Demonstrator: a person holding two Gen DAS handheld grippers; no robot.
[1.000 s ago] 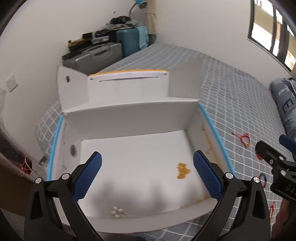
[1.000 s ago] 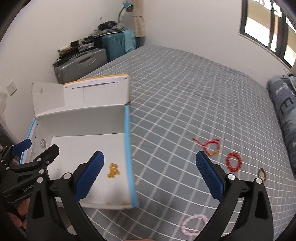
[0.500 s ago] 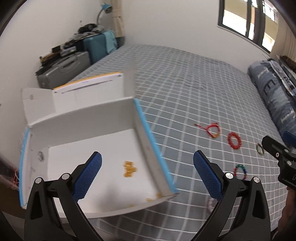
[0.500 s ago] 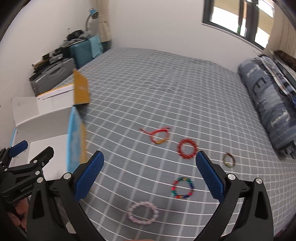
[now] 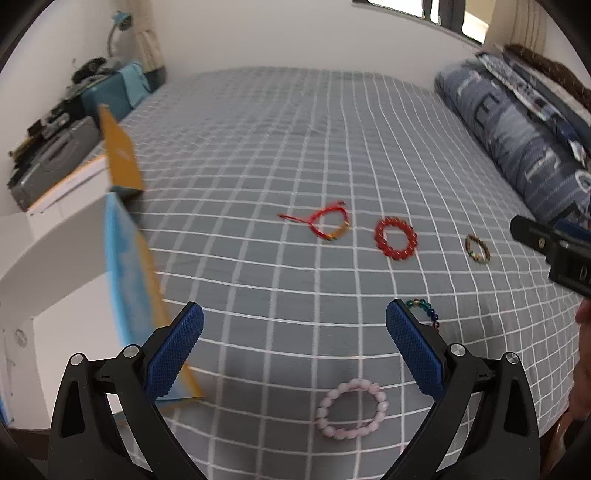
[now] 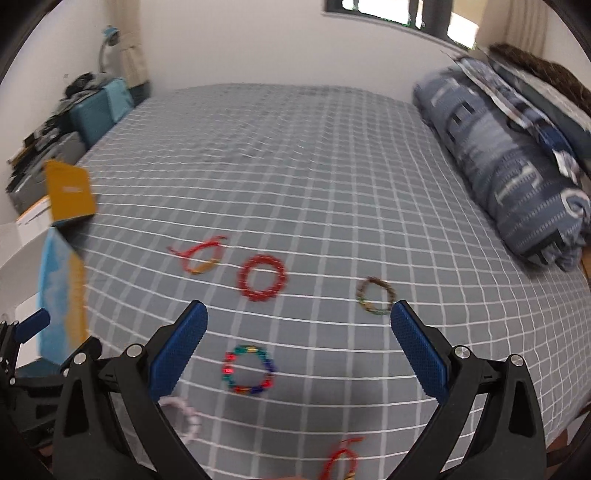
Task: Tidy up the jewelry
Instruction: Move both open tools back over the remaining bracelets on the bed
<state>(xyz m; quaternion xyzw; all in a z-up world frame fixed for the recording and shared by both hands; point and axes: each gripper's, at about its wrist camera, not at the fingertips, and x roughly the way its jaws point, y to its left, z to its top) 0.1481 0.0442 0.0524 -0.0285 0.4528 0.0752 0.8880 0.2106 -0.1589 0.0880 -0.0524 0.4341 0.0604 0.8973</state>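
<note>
Bed (image 5: 258, 122), grey sheet with a white grid, bears all the loose jewelry. Cardboard box (image 5: 55, 258), white inside with blue and yellow outer faces, stands open at the left edge of the bed; one yellow flap rises at its far corner. Suitcases (image 5: 55, 151) and a desk lamp (image 5: 118, 26) sit by the far left wall. Folded blue quilt (image 5: 517, 140) lies along the right side.

Left gripper (image 5: 293, 330): jaws spread wide, holding nothing, above the sheet. Pink bead bracelet (image 5: 351, 408) lies just below the gap between its fingers, apart from them. Its right finger hides part of the multicoloured bead bracelet (image 5: 424, 310).

Right gripper (image 6: 299, 336): jaws spread wide, holding nothing. The multicoloured bracelet (image 6: 248, 370) lies whole between its fingers in this view; its left finger covers part of the pink bracelet (image 6: 184, 413).

Further back, in a row from left to right: red cord bracelet (image 5: 325, 225), red bead bracelet (image 5: 395, 238), brown-green bead bracelet (image 5: 477, 249).

Right wrist view only: a second red cord bracelet (image 6: 341, 458) at the near edge of the bed, blurred. Left wrist view only: more of the box's white interior.

Count: six bracelets on the sheet, four beaded and two of cord; one box; two grippers.
</note>
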